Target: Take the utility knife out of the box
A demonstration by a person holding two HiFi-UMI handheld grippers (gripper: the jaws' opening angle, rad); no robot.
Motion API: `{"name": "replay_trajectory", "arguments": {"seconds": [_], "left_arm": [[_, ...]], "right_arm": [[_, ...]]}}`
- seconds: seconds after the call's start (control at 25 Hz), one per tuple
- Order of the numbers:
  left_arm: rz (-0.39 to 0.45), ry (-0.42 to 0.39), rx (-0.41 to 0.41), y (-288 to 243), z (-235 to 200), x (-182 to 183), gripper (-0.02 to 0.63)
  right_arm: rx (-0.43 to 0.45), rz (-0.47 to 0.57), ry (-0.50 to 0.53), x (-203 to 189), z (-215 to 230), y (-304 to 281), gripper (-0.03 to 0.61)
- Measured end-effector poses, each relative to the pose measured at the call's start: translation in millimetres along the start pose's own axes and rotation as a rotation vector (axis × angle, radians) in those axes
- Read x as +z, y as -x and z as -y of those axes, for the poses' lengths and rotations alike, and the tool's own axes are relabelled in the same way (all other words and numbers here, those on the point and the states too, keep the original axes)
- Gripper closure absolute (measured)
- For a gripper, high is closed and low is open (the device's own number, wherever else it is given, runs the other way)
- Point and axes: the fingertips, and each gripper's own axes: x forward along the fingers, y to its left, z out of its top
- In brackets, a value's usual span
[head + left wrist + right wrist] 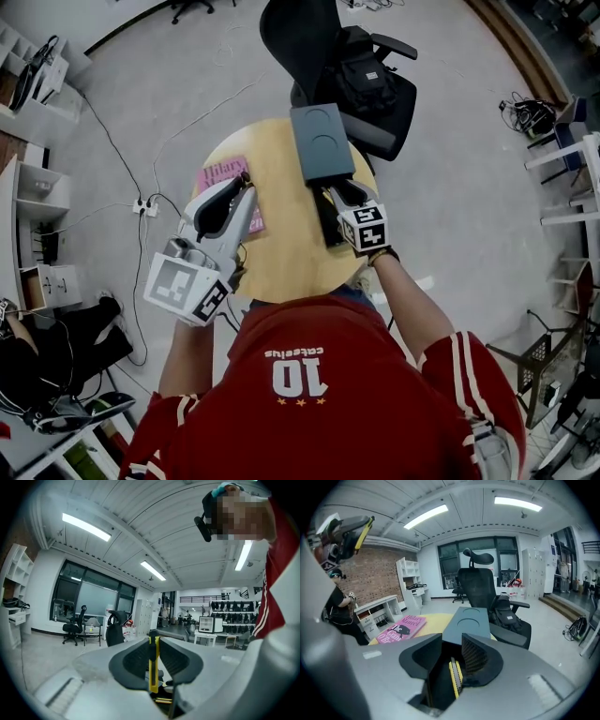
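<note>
As right gripper (450, 640) hovers, utility knife (454, 678) lies between its jaws.

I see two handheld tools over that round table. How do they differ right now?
The left tool is shut on a yellow utility knife, while the right tool stands open and grips nothing. The left tool is up over the pink book; the right tool reaches low into the open box, where a second yellow knife lies under it. Both are grey with black jaws.
</note>
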Motion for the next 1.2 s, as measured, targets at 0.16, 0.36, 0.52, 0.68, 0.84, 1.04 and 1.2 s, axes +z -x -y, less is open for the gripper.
{"name": "replay_trajectory", "arguments": {"seconds": [0.16, 0.36, 0.52, 0.68, 0.84, 1.04, 1.2], "left_arm": [[-0.019, 0.012, 0.013, 5, -5, -8, 0.54], [-0.035, 0.021, 0.02, 7, -7, -17, 0.541], [-0.052, 0.025, 0.024, 8, -7, -22, 0.54], [-0.06, 0.032, 0.031, 12, -8, -25, 0.54], [-0.069, 0.036, 0.047, 19, -11, -29, 0.541], [-0.075, 0.047, 0.064, 25, -18, -33, 0.54], [-0.074, 0.063, 0.067, 27, -20, -37, 0.54]], "right_arm": [[-0.003, -0.063, 0.012, -26, 0, -19, 0.46], [-0.018, -0.16, 0.007, -62, 9, -44, 0.455], [-0.019, -0.231, 0.012, -85, 11, -57, 0.448], [-0.012, -0.277, 0.042, -88, 7, -71, 0.438], [-0.046, -0.316, 0.062, -95, 7, -86, 0.433], [-0.114, -0.392, 0.018, -105, 13, -89, 0.426], [-0.117, -0.393, -0.027, -108, 15, -92, 0.428]]}}
